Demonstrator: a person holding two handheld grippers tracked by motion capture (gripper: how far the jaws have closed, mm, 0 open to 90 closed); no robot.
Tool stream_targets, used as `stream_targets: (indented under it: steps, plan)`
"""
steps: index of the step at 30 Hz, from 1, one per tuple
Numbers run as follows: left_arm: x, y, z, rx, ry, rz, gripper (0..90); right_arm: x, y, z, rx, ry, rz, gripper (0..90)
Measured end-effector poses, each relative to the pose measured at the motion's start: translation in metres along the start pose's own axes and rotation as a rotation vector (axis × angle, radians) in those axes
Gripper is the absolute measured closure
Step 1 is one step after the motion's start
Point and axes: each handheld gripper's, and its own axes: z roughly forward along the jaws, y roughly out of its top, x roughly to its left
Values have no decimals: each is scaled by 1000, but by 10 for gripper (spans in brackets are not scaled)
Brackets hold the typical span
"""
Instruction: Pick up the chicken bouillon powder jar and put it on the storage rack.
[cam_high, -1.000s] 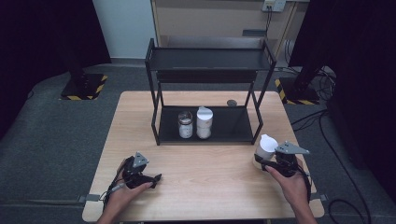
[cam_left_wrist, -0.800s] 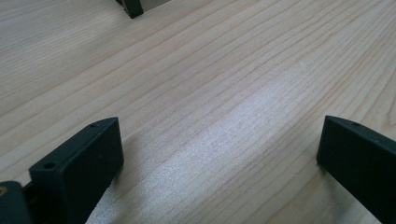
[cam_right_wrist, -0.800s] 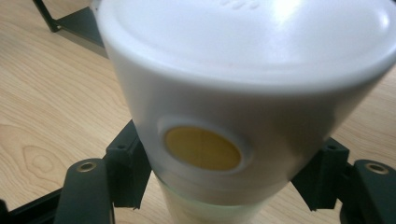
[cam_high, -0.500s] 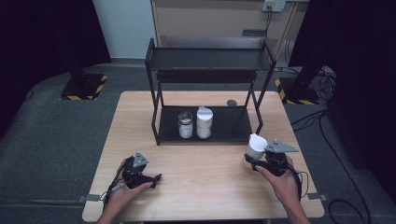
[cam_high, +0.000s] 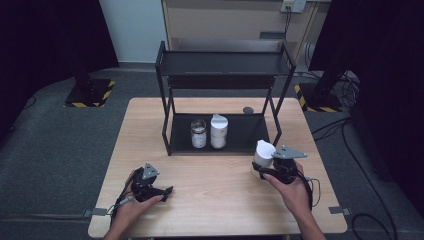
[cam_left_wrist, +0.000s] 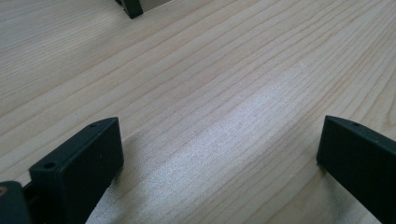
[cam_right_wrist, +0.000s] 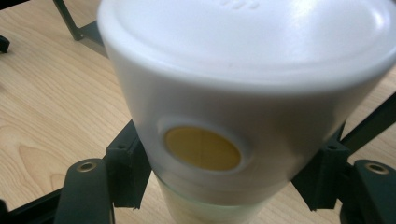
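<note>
From above, my right tongs (cam_high: 262, 169) grip the white-lidded plastic jar (cam_high: 263, 152) just near of the black metal shelf rack (cam_high: 222, 64); I judge I'm carrying it in. Left view: left tongs (cam_left_wrist: 219, 154) gape empty over the wooden worktop (cam_left_wrist: 210, 70). Right view: jar (cam_right_wrist: 243, 93) clamped; next, set it beside the shelved jars.

the high view looked forward and down from above the person's side of the bench (cam_high: 220, 200). the left gripper view sat very close over bare bench wood. the right gripper view pressed close to a white jar (cam_right_wrist: 243, 93), which the high view also showed (cam_high: 263, 152).
</note>
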Motion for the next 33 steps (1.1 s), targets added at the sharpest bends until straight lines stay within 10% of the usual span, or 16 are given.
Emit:
stream_targets:
  steps: [33]
  plan:
    - [0, 0, 0, 0, 0, 0, 0, 6, 34, 27, -4, -7, 24, 317]
